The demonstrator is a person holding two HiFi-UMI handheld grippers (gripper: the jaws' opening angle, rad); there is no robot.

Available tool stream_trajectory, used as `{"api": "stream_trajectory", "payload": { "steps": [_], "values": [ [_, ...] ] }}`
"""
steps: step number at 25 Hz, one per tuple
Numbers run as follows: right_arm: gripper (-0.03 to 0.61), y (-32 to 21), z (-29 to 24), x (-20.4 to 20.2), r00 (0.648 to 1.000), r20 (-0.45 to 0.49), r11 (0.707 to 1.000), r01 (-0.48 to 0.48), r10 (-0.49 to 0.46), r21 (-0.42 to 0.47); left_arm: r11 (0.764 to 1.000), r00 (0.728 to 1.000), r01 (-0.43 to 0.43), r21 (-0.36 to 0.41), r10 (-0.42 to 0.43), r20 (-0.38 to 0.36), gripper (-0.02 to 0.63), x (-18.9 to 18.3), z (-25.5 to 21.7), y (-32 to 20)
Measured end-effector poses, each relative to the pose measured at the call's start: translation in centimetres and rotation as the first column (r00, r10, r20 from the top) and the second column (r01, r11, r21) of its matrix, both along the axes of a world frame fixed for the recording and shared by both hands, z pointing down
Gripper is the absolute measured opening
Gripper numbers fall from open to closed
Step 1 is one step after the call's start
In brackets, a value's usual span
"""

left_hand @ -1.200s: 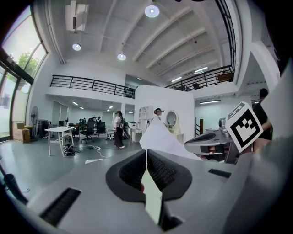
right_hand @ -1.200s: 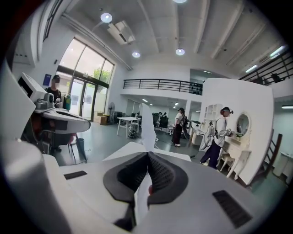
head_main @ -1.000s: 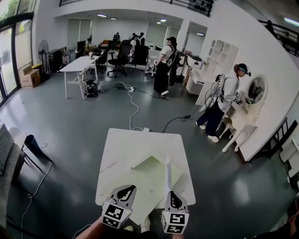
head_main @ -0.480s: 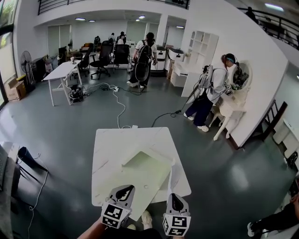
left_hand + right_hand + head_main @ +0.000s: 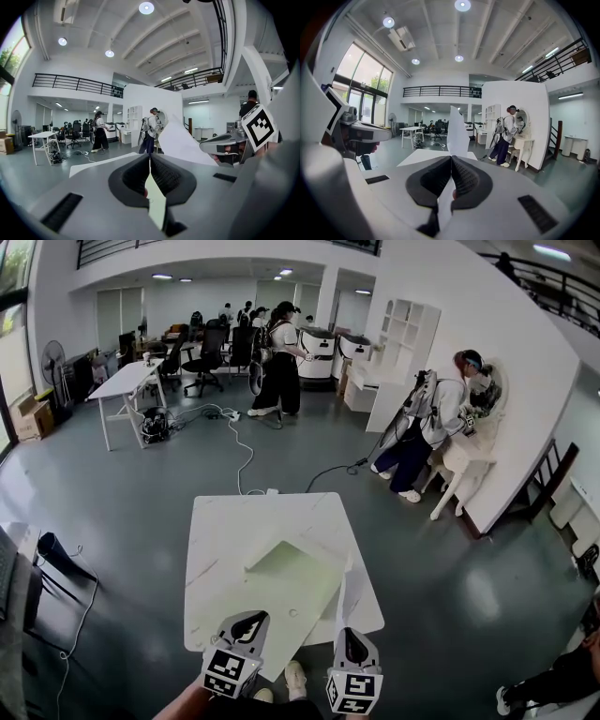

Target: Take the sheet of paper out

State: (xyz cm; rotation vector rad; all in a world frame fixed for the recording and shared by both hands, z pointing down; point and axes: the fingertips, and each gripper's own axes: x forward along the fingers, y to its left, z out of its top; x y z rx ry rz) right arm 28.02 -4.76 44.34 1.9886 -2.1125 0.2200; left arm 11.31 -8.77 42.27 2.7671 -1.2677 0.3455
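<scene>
On the white table (image 5: pixel 234 521) lies a pale green folder (image 5: pixel 281 592), reaching over the near edge. My left gripper (image 5: pixel 253 620) is shut on the folder's near edge; the green edge (image 5: pixel 157 206) shows between its closed jaws (image 5: pixel 150 157). At the folder's right side my right gripper (image 5: pixel 343 629) is shut on a white sheet of paper (image 5: pixel 339 592), which stands upright from its jaws. In the right gripper view the sheet (image 5: pixel 457 131) rises from the closed jaws (image 5: pixel 451 158), and the left gripper (image 5: pixel 370 131) shows at left. The left gripper view shows the sheet (image 5: pixel 180 143) too.
The table's far half is bare. Grey floor surrounds it, with cables (image 5: pixel 246 451) beyond. A person (image 5: pixel 441 418) bends at a white dresser on the right, another (image 5: pixel 279 357) walks at the back. A white desk (image 5: pixel 127 381) stands far left, a dark stand (image 5: pixel 56 549) nearer.
The head view tipped down a little a second ago and has held since. Both grippers, the folder and the upright sheet keep their places. The person at the back has walked left.
</scene>
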Motion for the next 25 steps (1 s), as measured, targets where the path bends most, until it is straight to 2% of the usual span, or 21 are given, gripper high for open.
{"api": "stream_trajectory", "payload": {
  "steps": [25],
  "values": [
    [0.018,-1.8,-0.4,-1.9,1.0,0.002,1.0,0.013,-0.013,0.003,1.0,1.0,0.019,-0.016,-0.019,0.002,0.028,-2.0,0.3,-1.5]
  ]
}}
